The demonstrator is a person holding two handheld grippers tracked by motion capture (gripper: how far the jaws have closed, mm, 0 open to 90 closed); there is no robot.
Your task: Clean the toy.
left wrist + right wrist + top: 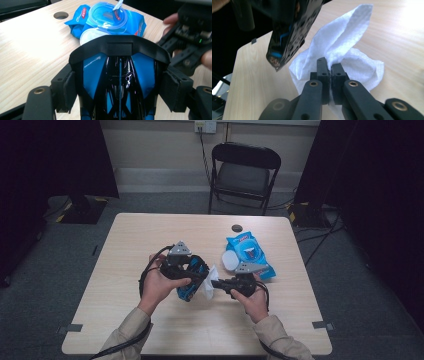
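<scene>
Wipe (pixel 342 50) pinched in right tongs (pixel 329 66); high view adds chair (pixel 244 170).

Blue-and-black glossy toy car (pixel 119 82), nose-forward, raised above table. White wet wipe (pixel 342 53), crumpled, just beside car, off tabletop.

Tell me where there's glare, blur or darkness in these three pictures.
High view: dark room edges, evenly lit table. Left gripper view: glare on the wood at left, the blue-and-black object glossy. Right gripper view: bright glare top right, that object blurred, the white wipe sharp.
</scene>
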